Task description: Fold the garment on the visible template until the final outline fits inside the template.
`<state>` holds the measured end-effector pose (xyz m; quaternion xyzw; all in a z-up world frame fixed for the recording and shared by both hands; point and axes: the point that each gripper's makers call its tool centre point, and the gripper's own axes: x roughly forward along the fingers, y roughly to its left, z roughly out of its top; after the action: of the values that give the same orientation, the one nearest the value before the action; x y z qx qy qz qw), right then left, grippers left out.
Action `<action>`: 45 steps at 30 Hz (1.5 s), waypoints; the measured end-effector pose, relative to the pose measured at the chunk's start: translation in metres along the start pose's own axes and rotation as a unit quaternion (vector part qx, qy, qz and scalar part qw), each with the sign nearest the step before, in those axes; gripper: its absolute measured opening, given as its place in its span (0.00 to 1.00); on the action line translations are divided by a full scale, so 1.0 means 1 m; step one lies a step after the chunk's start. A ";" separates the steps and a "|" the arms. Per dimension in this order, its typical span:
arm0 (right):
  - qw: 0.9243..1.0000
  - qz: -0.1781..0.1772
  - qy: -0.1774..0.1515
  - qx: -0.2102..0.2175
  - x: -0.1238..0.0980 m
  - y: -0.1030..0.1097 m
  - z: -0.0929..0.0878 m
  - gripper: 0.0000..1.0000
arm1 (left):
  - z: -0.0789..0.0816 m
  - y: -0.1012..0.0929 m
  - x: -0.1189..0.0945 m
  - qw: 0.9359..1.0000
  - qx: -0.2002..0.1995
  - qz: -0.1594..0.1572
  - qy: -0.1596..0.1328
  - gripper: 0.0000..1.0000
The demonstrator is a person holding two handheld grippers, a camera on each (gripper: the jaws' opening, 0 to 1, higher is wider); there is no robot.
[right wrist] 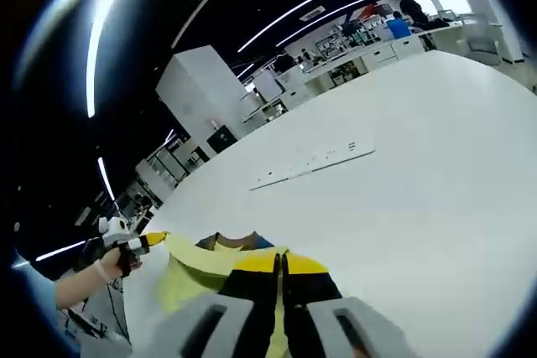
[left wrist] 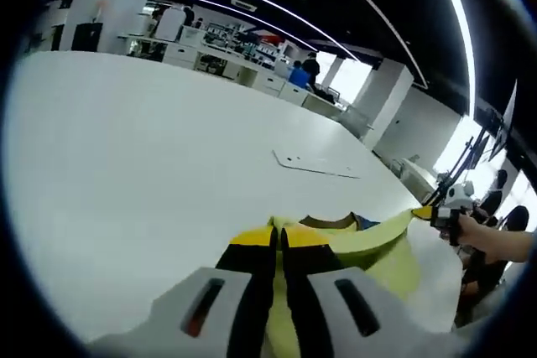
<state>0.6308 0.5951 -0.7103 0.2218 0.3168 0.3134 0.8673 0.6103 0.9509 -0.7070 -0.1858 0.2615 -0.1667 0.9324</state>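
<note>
A yellow-green garment with a dark collar is stretched between both grippers over the white table. In the left gripper view my left gripper is shut on the garment's edge near the collar. At the right of that view my right gripper, held by a hand, pinches another corner. In the right gripper view my right gripper is shut on the garment. The left gripper clamps the far corner at the left of that view. I cannot make out a template outline.
A flat white strip lies on the table beyond the garment, also seen as the strip. Desks and a person stand far behind the table. A white pillar rises past the table's edge.
</note>
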 end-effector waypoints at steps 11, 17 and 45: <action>0.999 -0.024 0.016 0.018 0.016 -0.025 -0.029 0.00 | -0.035 0.015 0.007 0.999 -0.002 0.019 0.038 0.00; 0.999 -0.024 0.020 0.012 0.016 -0.027 -0.031 0.00 | -0.045 0.014 0.009 0.999 0.009 0.021 0.049 0.00; 0.978 0.003 0.066 -0.198 0.005 0.002 -0.034 0.29 | -0.039 -0.016 -0.012 0.979 0.192 -0.051 0.054 0.36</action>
<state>0.6094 0.6063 -0.7347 0.0257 0.3042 0.3863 0.8704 0.5757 0.9315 -0.7260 -0.0070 0.2645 -0.2708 0.9256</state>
